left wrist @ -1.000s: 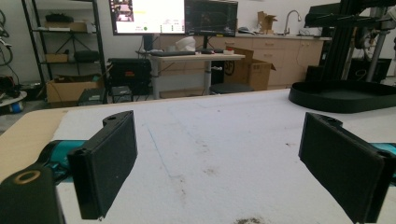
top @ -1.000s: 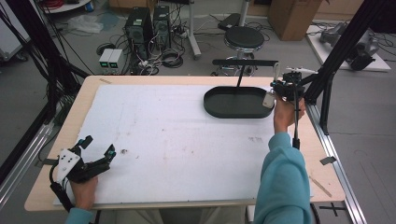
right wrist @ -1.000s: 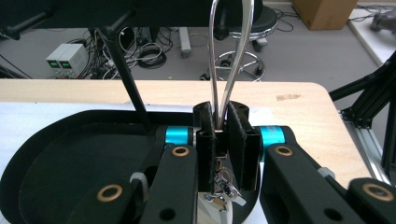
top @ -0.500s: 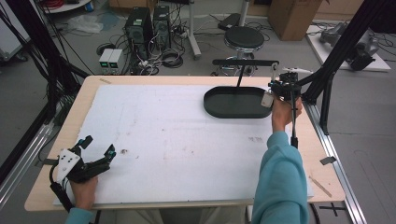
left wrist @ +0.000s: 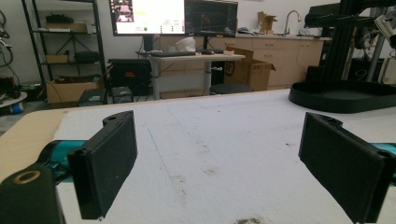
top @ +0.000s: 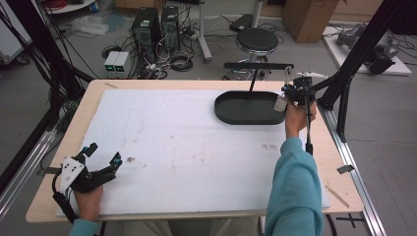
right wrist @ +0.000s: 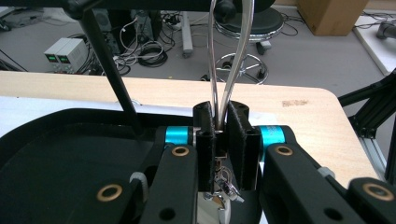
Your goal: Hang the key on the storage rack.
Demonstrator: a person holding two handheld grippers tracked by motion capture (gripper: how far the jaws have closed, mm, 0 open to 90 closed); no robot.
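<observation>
Over the black tray [right wrist: 56, 154], right gripper [right wrist: 227, 140] fingers pinching a silver loop [right wrist: 226, 60]; left gripper [left wrist: 219, 163] fingers spread.

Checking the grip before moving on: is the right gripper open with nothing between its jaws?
No: the right gripper is shut on a thin silver metal loop above the black oval tray.

Tray [top: 248, 109]: I see it on the worktop [top: 344, 182] near the far right corner.
Right hand-held gripper [top: 290, 96]: at the tray's right end, above its rim.
Metal loop [right wrist: 229, 56]: between my right jaws, rising behind them.
Left hand-held gripper [top: 101, 160]: near left corner, well apart from the tray.
</observation>
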